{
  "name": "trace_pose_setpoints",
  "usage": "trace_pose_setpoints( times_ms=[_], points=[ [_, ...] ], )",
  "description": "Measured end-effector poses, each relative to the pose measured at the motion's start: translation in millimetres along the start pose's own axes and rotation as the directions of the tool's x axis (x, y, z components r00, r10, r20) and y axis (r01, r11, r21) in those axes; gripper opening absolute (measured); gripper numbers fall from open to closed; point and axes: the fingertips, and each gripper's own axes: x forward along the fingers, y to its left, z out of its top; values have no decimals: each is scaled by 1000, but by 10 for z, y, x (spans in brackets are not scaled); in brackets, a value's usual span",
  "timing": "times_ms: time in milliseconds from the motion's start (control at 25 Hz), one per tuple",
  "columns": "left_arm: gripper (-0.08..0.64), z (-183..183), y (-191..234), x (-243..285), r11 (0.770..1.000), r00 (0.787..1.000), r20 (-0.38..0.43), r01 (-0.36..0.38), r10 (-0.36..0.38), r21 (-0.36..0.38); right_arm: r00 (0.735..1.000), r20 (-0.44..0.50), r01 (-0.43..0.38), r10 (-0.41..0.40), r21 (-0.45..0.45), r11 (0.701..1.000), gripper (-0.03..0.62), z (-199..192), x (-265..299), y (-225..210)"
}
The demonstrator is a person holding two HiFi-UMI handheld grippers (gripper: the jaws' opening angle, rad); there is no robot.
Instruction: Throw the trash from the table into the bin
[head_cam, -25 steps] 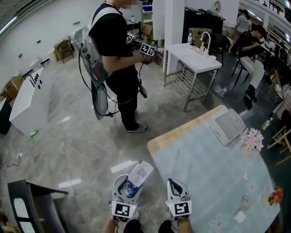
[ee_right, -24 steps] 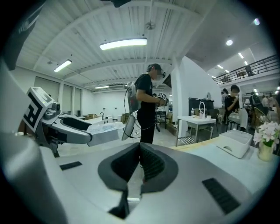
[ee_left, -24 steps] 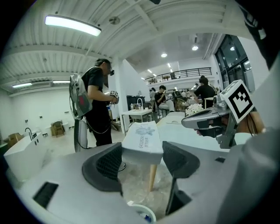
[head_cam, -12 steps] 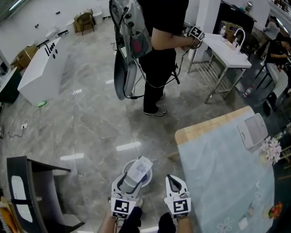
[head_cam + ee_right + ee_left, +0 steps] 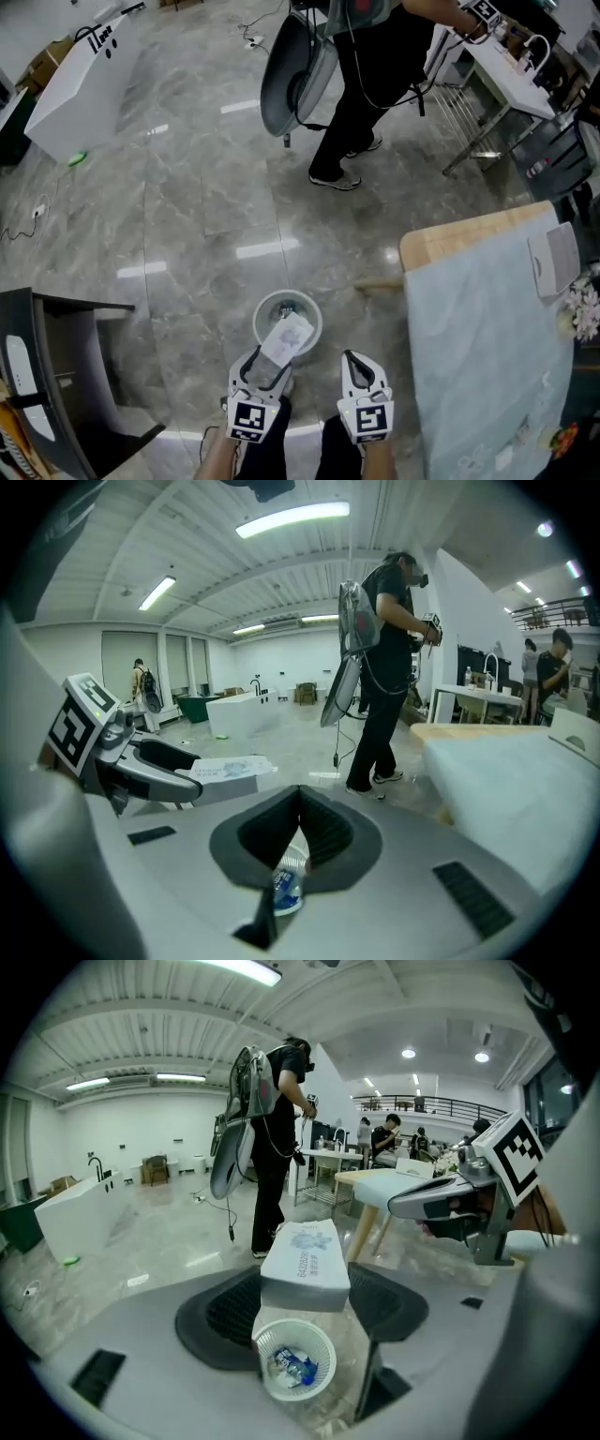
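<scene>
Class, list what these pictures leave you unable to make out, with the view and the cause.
- Bin contents: head view, the tissue box in the left gripper covers part of its mouth; right gripper view, the shut right gripper hides most of it.
- Print on the box: left gripper view, too small to read.
- Small items at the table's near corner: head view, tiny and cut by the edge.

Bin (image 5: 262,323) half hidden by tissue pack (image 5: 286,339), standing person (image 5: 375,84) cropped at top edge
</scene>
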Motion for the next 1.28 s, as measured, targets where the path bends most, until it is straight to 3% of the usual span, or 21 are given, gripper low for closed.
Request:
trace_pose_setpoints(
  times_ms=[320, 880, 1080, 1280],
  points=[
    [302, -703, 139, 369, 1000, 999, -46, 26, -26, -12, 998, -60, 0, 1, 12, 1000, 7, -686, 418, 99],
    [302, -1774, 195, 1009, 999, 995, -86, 39, -42, -33, 996, -85, -6, 8, 25, 1000, 8, -1744, 979, 113],
    [302, -2016, 218, 1160, 999, 994, -100, 37, -39, -23, 996, -88, -6, 9, 29, 1000, 7, -1959, 1112, 95],
    [302, -1982, 223, 1190, 998, 996, -71, 47, -50, -52, 996, -87, -8, 11, 33, 999, 8, -2016, 1138, 81]
  ],
)
